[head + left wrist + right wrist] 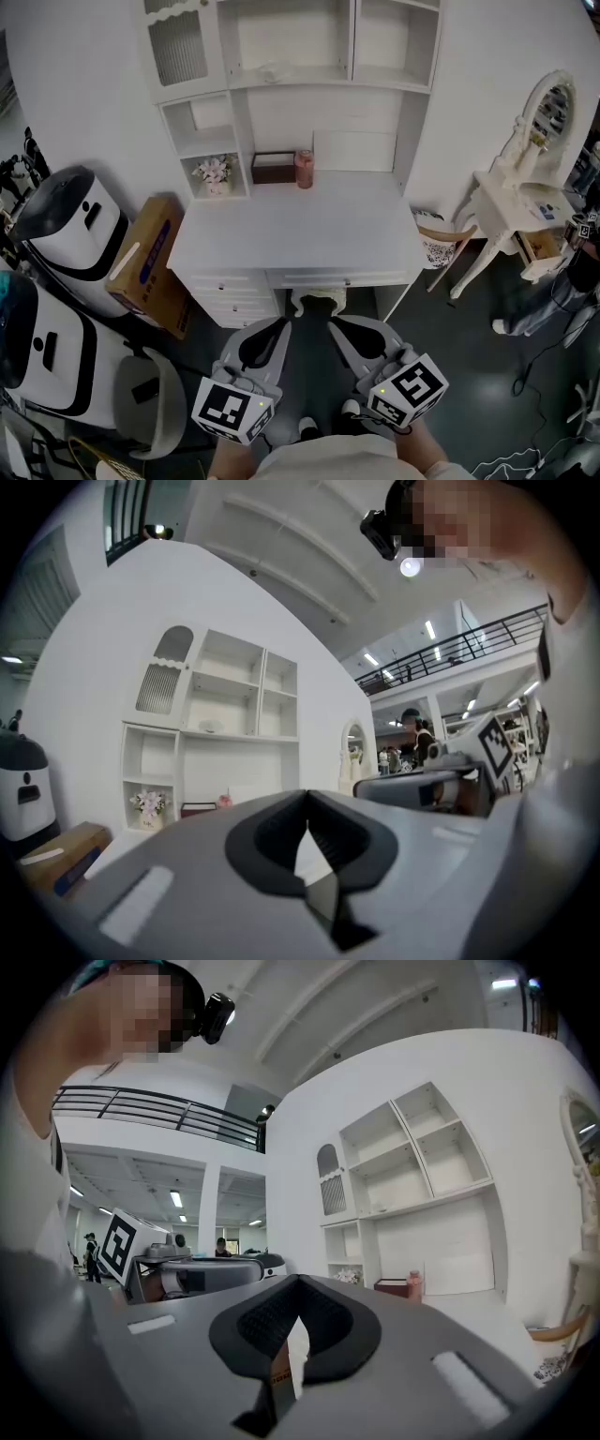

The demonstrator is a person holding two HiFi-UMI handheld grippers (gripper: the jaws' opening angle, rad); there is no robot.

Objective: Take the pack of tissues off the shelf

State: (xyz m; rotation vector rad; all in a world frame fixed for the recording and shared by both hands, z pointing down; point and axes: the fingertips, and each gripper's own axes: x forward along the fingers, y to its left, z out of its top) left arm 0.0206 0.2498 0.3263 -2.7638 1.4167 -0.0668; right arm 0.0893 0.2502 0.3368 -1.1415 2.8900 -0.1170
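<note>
- The left tongs (274, 332) and the right tongs (343, 332) are both clenched and hold nothing.
- Step closer, then open one wide for the white pack (272, 71), likely the tissues, on the shelf (309, 82).

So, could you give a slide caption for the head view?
Left claw and right claw, both shut and empty, face a white desk with open shelves above.

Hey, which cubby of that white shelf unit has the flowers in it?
The small bottom-left cubby, just left of the dark box on the desk. The flowers sit only there; the other compartments show none.
</note>
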